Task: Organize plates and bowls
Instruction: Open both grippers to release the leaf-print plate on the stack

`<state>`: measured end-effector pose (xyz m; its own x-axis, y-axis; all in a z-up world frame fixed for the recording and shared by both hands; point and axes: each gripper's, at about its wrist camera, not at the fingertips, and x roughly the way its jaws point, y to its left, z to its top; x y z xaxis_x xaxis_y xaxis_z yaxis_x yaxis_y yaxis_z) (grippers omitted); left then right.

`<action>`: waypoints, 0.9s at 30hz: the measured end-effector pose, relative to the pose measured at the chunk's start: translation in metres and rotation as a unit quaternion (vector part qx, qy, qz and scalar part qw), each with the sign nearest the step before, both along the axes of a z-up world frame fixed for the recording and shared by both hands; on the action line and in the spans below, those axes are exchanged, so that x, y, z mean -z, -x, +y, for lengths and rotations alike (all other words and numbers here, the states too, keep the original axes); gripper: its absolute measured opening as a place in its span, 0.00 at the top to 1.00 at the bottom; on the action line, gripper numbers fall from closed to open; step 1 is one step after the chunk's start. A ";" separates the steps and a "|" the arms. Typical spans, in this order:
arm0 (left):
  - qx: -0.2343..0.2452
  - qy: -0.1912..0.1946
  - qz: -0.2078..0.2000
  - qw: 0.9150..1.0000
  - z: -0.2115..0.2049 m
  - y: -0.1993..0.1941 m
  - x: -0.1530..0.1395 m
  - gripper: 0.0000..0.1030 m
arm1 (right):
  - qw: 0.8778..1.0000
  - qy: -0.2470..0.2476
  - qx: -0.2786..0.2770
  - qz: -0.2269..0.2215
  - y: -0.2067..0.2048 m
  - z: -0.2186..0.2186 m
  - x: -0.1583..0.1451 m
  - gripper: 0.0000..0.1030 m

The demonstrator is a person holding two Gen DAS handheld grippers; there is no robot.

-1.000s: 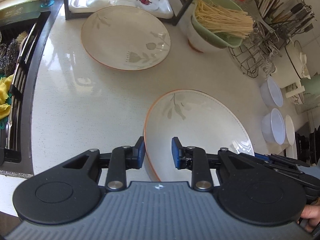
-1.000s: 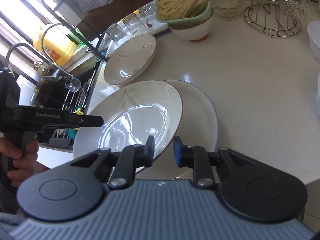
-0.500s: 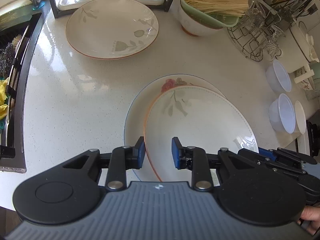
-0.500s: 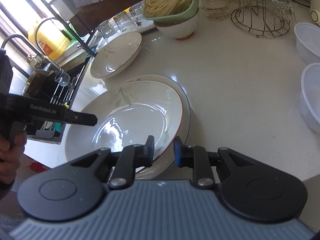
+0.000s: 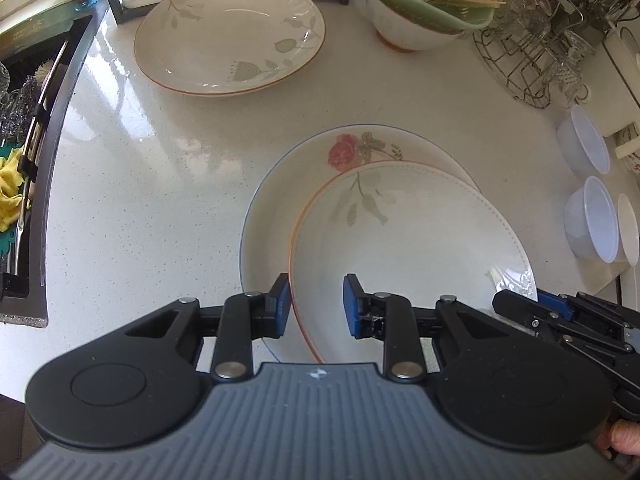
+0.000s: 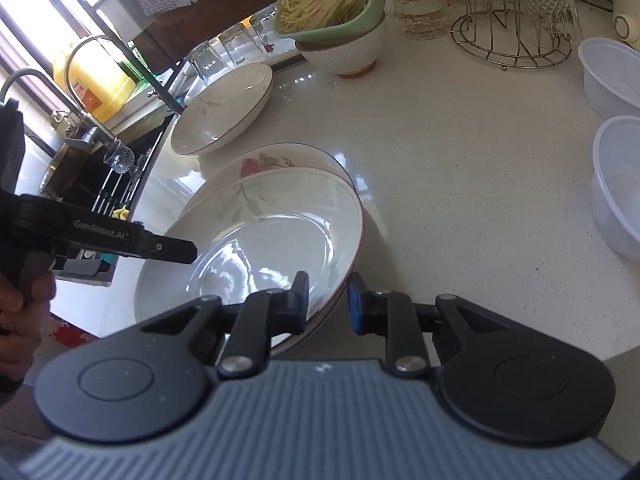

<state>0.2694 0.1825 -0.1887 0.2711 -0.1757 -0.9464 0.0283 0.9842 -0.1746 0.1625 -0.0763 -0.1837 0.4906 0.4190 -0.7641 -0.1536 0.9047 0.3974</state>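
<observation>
**Leaf plate held over the rose plate**

At the far left of the left wrist view we see the sink [image 5: 24, 184] with a yellow cloth [image 5: 10, 188] in it. Next comes the white desk [image 5: 140, 184], and on it, towards the back, a second leaf plate [image 5: 230, 36] lies alone in front of a dark rack [image 5: 116, 4].

In the middle, our left hand-held gripper [image 5: 316, 305] pinches the near left rim of the leaf plate [image 5: 408, 240]: the rim runs between the two blue pads, one on each side of it. This plate sits over the rose plate [image 5: 272, 216], which lies flat on the desk and shows its rose at the far edge. We cannot tell whether the two plates touch.

Further right, our right hand-held gripper [image 6: 328, 300] pinches the opposite rim of the same leaf plate [image 6: 276, 220], its pads narrow around the edge. In that view the left tool reaches in from the left, gripped by a hand [image 6: 20, 312].

Behind stands a green strainer [image 5: 432, 4] of pale noodles on a white bowl [image 5: 404, 28], then a wire stand [image 5: 532, 60] with glasses. At the right edge are clear tubs [image 5: 592, 220].
</observation>
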 end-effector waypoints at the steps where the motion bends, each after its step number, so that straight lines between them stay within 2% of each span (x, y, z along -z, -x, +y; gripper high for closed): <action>1: -0.002 -0.001 0.001 1.000 0.000 0.000 0.001 0.70 | 1.000 0.003 -0.001 0.000 0.000 0.001 0.001 0.76; 11: -0.022 -0.013 0.000 1.000 0.004 0.001 0.001 0.67 | 1.000 0.016 0.001 -0.005 -0.003 0.008 0.006 0.76; 13: -0.026 -0.013 -0.004 1.000 0.005 0.004 -0.001 0.55 | 1.000 0.015 0.006 -0.004 -0.003 0.008 0.006 0.76; 16: -0.037 0.000 -0.012 0.999 0.007 0.009 -0.004 0.45 | 1.000 0.017 0.012 -0.010 -0.004 0.009 0.005 0.76; 18: -0.044 -0.011 -0.018 0.999 0.007 0.011 -0.007 0.37 | 1.000 0.015 0.013 -0.018 -0.003 0.009 0.002 0.76; 23: -0.056 -0.009 -0.036 0.998 0.007 0.016 -0.023 0.33 | 0.998 0.023 0.013 -0.052 -0.002 0.011 -0.013 0.76; 27: -0.070 -0.016 -0.065 0.995 0.003 0.021 -0.049 0.24 | 0.997 0.033 0.014 -0.071 -0.001 0.011 -0.027 0.76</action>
